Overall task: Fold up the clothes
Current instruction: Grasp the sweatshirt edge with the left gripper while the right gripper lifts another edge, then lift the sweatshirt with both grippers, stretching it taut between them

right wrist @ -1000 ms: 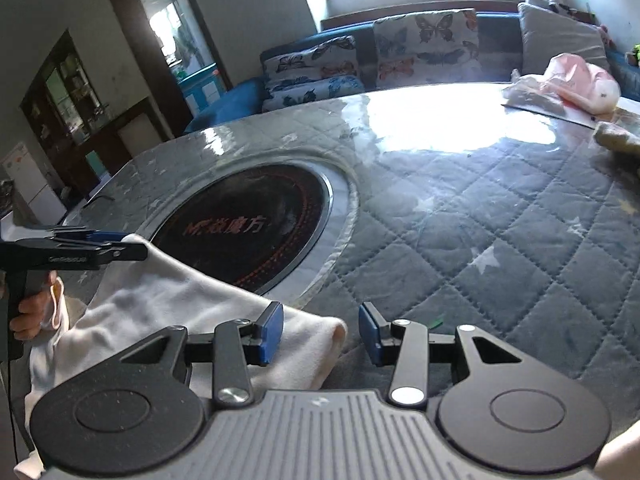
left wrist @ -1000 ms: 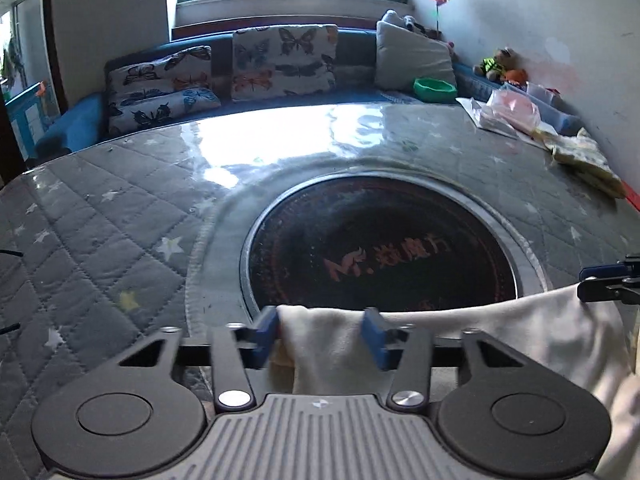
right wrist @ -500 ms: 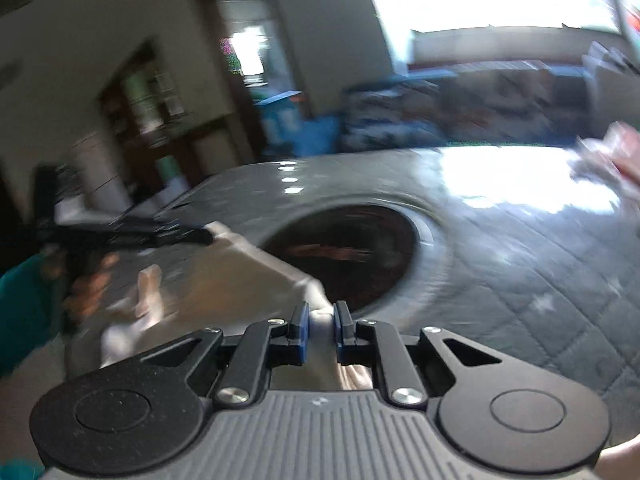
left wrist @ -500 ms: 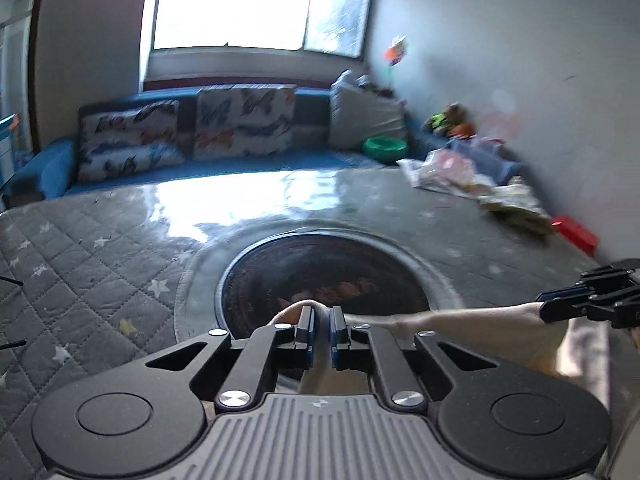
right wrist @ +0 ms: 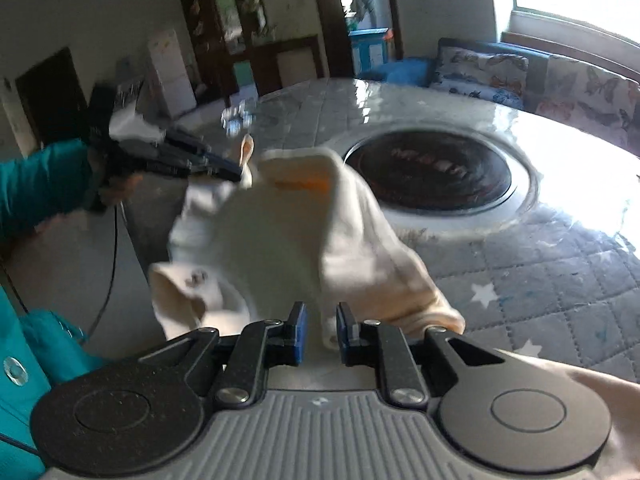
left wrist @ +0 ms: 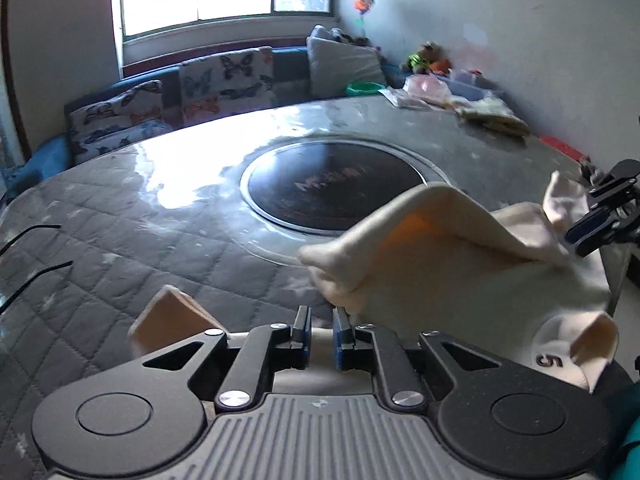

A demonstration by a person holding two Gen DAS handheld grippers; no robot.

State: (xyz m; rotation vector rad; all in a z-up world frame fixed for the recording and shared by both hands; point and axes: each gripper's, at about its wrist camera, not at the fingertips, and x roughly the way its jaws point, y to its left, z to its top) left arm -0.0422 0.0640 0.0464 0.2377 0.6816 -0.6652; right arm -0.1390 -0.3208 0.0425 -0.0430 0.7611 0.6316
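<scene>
Cream garment [left wrist: 460, 264] hangs stretched in the air between your two grippers, above the near edge of the quilted grey table [left wrist: 120, 240] and short of its dark round inset [left wrist: 336, 188]. Your left gripper [left wrist: 320, 330] is pinching one edge with jaws nearly together, having just eased slightly. Your right gripper [right wrist: 318, 330] likewise pinches the opposite edge, fabric bunched between its blue pads.

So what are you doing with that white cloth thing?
A person holds a gripper in each hand and is folding a cream garment. The left gripper and the right gripper each pinch an edge of it, their jaws having just closed. The garment hangs lifted between them over the quilted table, near its dark round hotplate.
</scene>
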